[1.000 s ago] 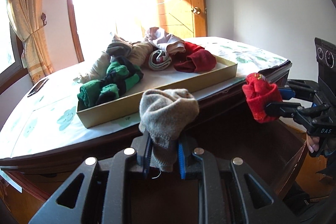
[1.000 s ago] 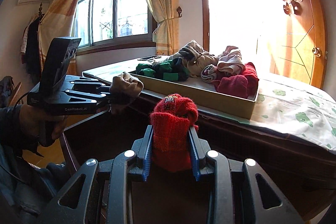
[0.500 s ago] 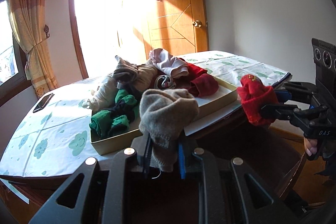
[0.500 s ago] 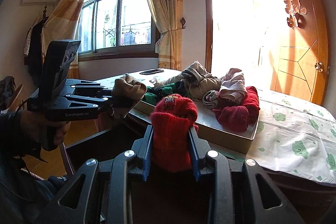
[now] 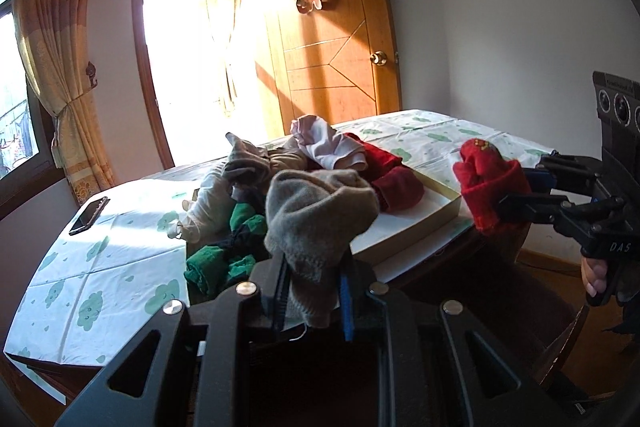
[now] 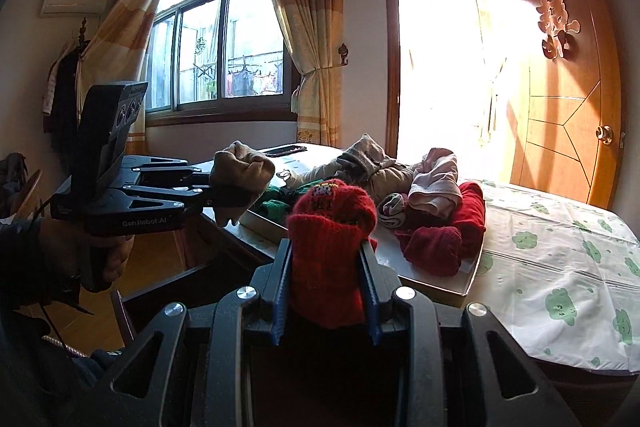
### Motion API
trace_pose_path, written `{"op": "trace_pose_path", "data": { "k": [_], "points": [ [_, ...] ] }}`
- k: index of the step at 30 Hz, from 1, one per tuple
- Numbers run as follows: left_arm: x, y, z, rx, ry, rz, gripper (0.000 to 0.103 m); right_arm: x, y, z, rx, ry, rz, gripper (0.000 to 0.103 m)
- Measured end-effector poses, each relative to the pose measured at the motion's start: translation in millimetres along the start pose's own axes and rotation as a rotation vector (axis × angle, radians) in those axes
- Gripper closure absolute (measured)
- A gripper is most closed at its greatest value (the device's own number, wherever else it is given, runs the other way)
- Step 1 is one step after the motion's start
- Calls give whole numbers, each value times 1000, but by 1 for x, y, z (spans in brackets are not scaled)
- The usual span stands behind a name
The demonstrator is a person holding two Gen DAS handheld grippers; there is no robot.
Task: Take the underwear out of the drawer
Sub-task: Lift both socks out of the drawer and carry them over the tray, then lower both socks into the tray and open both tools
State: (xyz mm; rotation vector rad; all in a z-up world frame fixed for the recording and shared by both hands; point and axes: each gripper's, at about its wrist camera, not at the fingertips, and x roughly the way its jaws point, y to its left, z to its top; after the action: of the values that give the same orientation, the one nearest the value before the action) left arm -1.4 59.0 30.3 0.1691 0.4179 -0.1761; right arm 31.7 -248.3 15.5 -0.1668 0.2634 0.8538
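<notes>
While clamped upright, grey sock [image 5: 320, 215] in left tool [image 5: 312, 297].

left gripper [image 5: 312, 291] clamped, right gripper [image 6: 327, 297] seemingly clamped

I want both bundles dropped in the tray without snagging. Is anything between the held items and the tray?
Nothing visible blocks either. The left gripper holds the grey bundle, the right gripper the red bundle, both raised near the tray, which already holds piled clothes.

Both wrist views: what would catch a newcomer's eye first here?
Each gripper is clamped on a rolled garment: the left gripper holds a grey bundle, the right gripper a red bundle. Behind them, a shallow tray heaped with more clothes sits on the table, backlit by the sunlit doorway.
</notes>
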Motion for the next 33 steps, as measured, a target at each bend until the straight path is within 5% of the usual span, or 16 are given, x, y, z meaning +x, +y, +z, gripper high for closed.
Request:
{"op": "trace_pose_path", "data": {
  "k": [33],
  "points": [
    [48, 31, 46, 31, 64, 20, 84, 37, -44, 54, 79, 33, -31, 70]
  ]
}}
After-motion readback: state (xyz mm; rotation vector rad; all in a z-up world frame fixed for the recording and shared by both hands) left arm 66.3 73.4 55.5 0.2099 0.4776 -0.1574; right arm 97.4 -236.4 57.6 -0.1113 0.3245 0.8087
